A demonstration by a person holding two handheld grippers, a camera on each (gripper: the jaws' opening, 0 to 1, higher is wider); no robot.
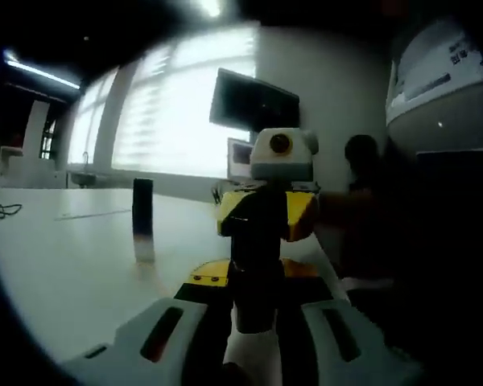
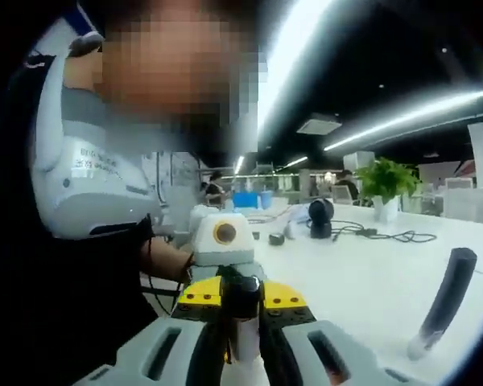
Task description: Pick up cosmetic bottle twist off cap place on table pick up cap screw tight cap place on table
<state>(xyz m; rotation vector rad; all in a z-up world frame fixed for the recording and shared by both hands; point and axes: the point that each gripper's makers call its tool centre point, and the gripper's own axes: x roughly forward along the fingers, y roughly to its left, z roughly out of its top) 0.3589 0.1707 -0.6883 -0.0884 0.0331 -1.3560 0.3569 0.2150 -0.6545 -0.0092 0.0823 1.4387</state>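
A dark cosmetic bottle (image 1: 253, 281) with a pale end is held in the air between my two grippers, which face each other. In the left gripper view, my left gripper (image 1: 253, 326) is shut on the near pale end, and my right gripper (image 1: 266, 217), with yellow jaws, is shut on the far dark end. In the right gripper view, the cosmetic bottle (image 2: 241, 310) stands between the jaws of my right gripper (image 2: 241, 342), with my left gripper (image 2: 240, 291) right behind it. I cannot tell which end is the cap.
A second dark bottle (image 1: 142, 215) with a clear base stands upright on the white table (image 1: 64, 257); it is also in the right gripper view (image 2: 443, 301), leaning in the picture. A person (image 2: 88, 201) sits close behind. Cables (image 2: 386, 235), a plant (image 2: 384, 181) and a monitor (image 1: 253, 103) stand further off.
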